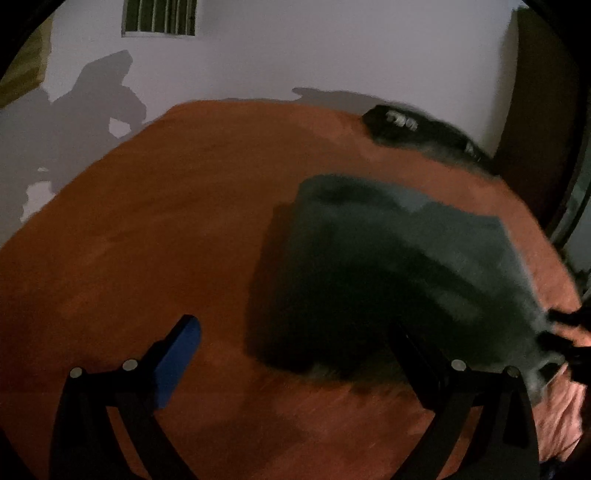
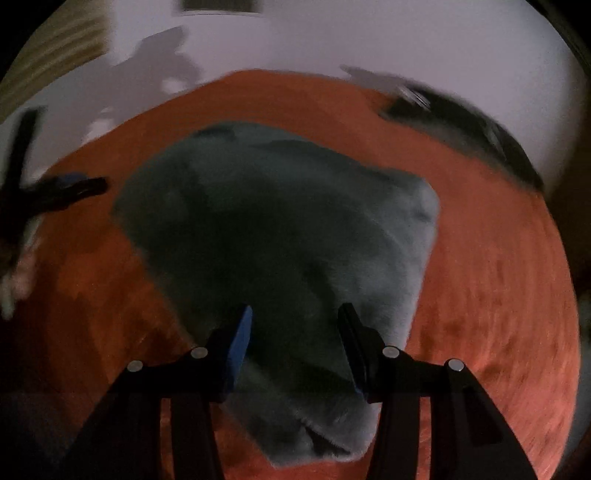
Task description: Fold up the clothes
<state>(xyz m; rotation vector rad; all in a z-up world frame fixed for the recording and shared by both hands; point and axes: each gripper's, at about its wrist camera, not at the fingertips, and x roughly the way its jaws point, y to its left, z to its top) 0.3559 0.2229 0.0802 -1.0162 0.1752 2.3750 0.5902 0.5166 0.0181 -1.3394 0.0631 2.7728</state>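
A dark grey-green garment (image 1: 388, 266) lies partly folded on the rust-orange sheet (image 1: 166, 221), right of centre in the left wrist view. My left gripper (image 1: 295, 347) hangs wide open over the bare sheet at the garment's left edge, with nothing between its blue-padded fingers (image 1: 177, 362). In the right wrist view the garment (image 2: 280, 221) fills the middle. My right gripper (image 2: 295, 332) stands open over its near part, with cloth showing between and below the fingers; contact is too blurred to tell. The left gripper (image 2: 66, 188) shows at far left. The right gripper (image 1: 565, 332) sits at the garment's near right corner.
A black garment with white print (image 1: 406, 125) lies at the sheet's far right edge, also blurred in the right wrist view (image 2: 461, 122). A white wall (image 1: 295, 55) with a barred vent (image 1: 159, 16) stands behind. A dark door (image 1: 535, 110) rises at the right. A hand (image 1: 565, 402) holds the right gripper.
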